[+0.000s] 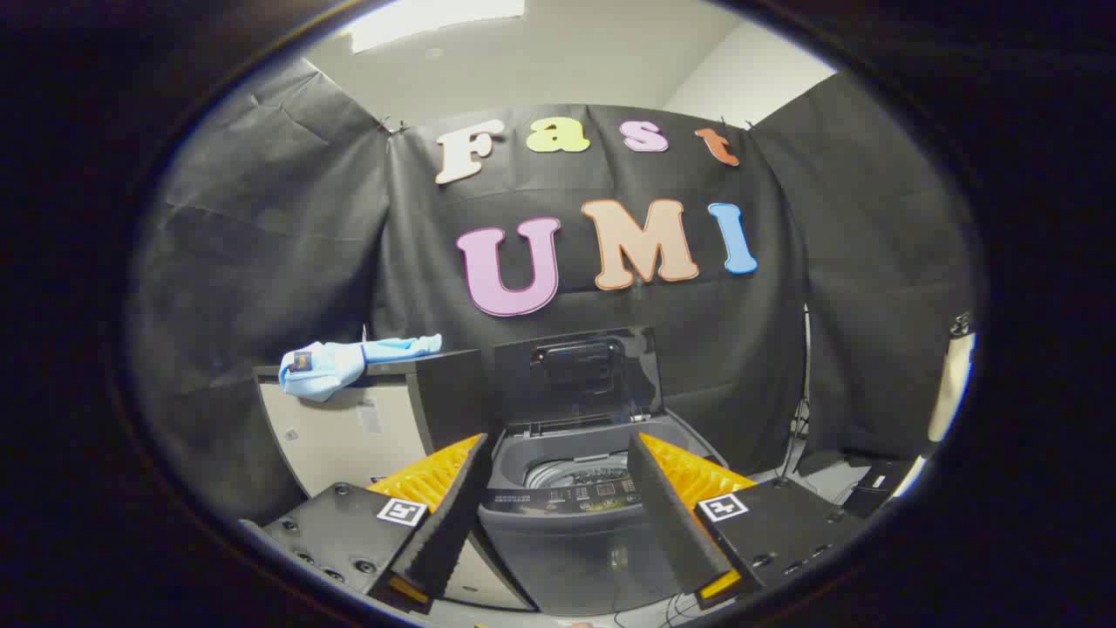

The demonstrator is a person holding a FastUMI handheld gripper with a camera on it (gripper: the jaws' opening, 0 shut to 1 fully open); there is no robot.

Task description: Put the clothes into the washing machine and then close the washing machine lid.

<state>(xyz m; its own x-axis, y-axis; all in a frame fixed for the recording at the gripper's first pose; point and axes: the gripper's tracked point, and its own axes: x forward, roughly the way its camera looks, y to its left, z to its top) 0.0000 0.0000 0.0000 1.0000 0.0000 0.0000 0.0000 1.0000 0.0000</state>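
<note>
While the washing machine (pixel 580 515) stands just ahead of the gripper (pixel 555 501) with its lid (pixel 580 375) raised upright at the back, the two fingers are spread wide apart and hold nothing, framing the machine's front edge and control strip between them. Behind that strip, part of the drum's metal rim shows through the open mouth, and no clothing is visible inside it from this angle. On a cabinet (pixel 349 427) that stands just beside the machine, on its left as seen from the gripper, lies a light blue garment (pixel 344 362), bunched at one end and stretched toward the machine at the other, with a small patch on the bunched part. Judged from this, the task is at its first step: the cloth is not yet picked up. The next move calls for swinging the open fingers up and across to the cabinet top, pinching the bunched part, then carrying it over the machine's mouth before the lid comes down. Much of the drum's depth is hidden by the control strip, the machine's lower body is dim, and the items on the floor to its right are too small to identify.
</note>
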